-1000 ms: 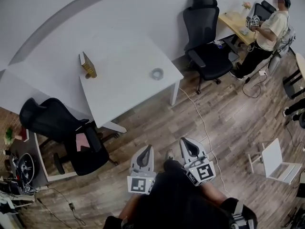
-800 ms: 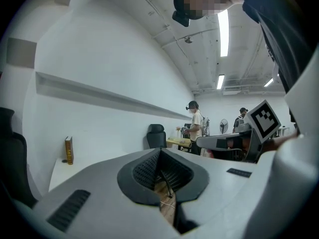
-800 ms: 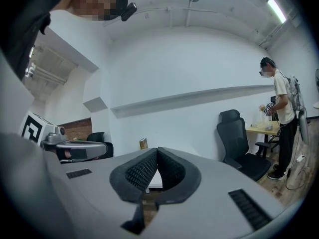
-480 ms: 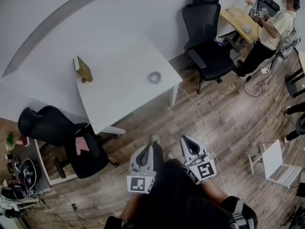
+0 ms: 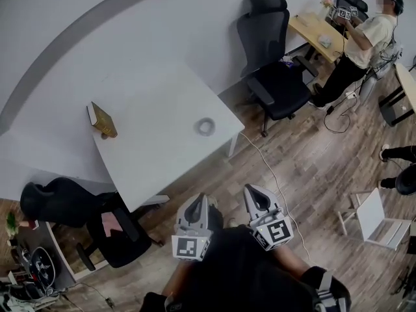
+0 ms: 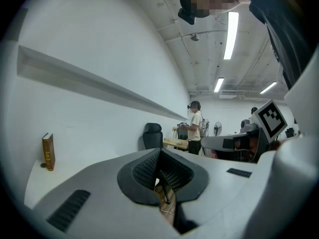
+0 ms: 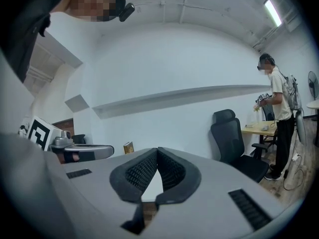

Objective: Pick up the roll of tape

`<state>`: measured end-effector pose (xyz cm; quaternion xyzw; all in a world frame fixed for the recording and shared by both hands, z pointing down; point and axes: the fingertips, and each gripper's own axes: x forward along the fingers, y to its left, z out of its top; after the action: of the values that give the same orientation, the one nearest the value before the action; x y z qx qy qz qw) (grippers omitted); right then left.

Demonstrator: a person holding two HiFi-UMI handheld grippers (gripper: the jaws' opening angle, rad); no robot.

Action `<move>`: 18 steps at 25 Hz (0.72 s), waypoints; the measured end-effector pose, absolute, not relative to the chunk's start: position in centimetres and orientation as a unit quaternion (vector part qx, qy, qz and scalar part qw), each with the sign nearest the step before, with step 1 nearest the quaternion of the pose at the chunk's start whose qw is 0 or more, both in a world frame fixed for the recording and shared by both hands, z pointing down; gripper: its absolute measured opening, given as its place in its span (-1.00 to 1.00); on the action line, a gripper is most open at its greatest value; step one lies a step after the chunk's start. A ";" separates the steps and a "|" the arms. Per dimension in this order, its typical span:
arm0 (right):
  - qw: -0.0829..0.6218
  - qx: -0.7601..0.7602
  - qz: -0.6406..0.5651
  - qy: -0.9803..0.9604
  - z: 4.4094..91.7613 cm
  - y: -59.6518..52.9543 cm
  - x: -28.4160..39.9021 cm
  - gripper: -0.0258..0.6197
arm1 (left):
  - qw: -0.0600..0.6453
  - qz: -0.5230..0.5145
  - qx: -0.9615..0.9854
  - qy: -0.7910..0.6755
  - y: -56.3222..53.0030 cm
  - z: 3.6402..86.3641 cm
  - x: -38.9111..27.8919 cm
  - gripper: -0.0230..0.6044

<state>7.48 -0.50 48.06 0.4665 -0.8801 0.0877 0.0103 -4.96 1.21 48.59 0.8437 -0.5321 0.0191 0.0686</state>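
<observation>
On the white table [image 5: 162, 158] the roll of tape [image 5: 206, 127] is too small for me to tell its kind. The print on the brown book [image 5: 103, 119], at the table's far left corner, cannot be read. Left of the table, a black chair [image 5: 62, 203] is partly hidden under its edge. Nearer than the table, my hands are hidden behind the marker cubes of my left gripper [image 5: 197, 207] and right gripper [image 5: 255, 197]. Far right of the table, someone's legs [image 5: 404, 179] are cut off by the frame's edge.
</observation>
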 end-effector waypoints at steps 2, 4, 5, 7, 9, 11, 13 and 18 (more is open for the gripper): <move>0.006 0.474 0.083 -0.876 47.6 -2.8 6.5 -0.88 | 0.073 0.006 0.847 -0.527 -1.2 47.8 -5.8 -0.87; 0.005 0.482 0.082 -0.872 47.4 -4.9 5.3 -0.88 | 0.073 0.005 0.851 -0.520 -3.3 47.5 -6.9 -0.87; 0.005 0.485 0.083 -0.870 47.3 -5.7 4.7 -0.88 | 0.072 0.009 0.854 -0.515 -4.2 47.6 -7.5 -0.87; 0.003 0.491 0.083 -0.867 47.2 -7.0 3.6 -0.88 | 0.072 0.021 0.860 -0.505 -5.7 48.2 -8.6 -0.87; 0.001 0.496 0.082 -0.864 47.2 -8.1 2.6 -0.88 | 0.075 0.035 0.865 -0.495 -7.1 49.1 -9.5 -0.87; 0.002 0.501 0.083 -0.861 47.3 -9.1 1.8 -0.88 | 0.077 0.054 0.871 -0.483 -8.4 50.1 -10.2 -0.87; 0.007 0.504 0.086 -0.859 47.6 -9.8 1.3 -0.88 | 0.074 0.081 0.877 -0.468 -9.1 51.4 -10.5 -0.87; 0.017 0.507 0.091 -0.857 48.4 -11.3 0.8 -0.88 | 0.068 0.113 0.885 -0.447 -10.7 53.0 -10.6 -0.87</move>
<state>0.79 -11.34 48.42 0.5070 -0.8570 0.0907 0.0166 -10.63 -10.73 52.98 0.8850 -0.4467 0.1128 0.0680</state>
